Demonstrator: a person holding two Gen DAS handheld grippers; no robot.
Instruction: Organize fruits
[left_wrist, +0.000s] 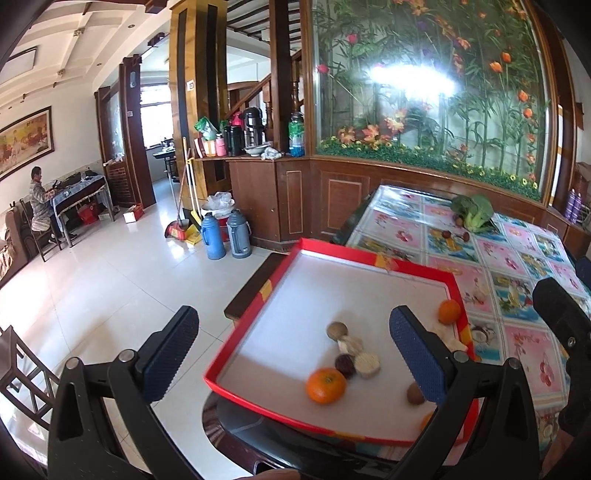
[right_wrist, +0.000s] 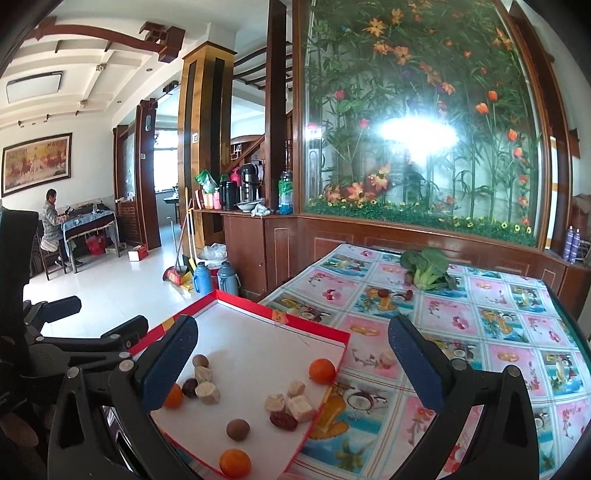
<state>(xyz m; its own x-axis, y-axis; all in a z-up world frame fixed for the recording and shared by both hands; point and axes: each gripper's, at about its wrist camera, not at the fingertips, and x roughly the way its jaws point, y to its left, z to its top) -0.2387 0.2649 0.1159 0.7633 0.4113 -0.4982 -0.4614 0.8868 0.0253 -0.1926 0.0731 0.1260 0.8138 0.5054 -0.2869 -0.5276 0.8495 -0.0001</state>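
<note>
Just now both grippers hover over the near left corner of the table (right_wrist: 480, 317), which wears a plastic cloth printed with fruit and flower squares. The left gripper (left_wrist: 291, 343) has its jaws spread wide with nothing between them; the right gripper (right_wrist: 291, 350) is equally wide open and empty.

A shallow red tray (right_wrist: 334, 373) with a white floor sits at the table's near left edge, part of it overhanging. Inside it lie three oranges: one near the right rim (right_wrist: 322, 370), one at the near edge (right_wrist: 235, 462), and one on the left (right_wrist: 173, 396), partly hidden behind the right gripper's left finger. Between them are several pale round cut pieces (right_wrist: 275, 402), a dark red date (right_wrist: 283, 420) and two brown round fruits (right_wrist: 237, 429).

Far across the table lies a leafy green vegetable (right_wrist: 426, 267), with a few small dark fruits (right_wrist: 383, 293) just beside it on the cloth. Another pale piece (right_wrist: 388, 357) rests on the cloth right of the tray.
</note>
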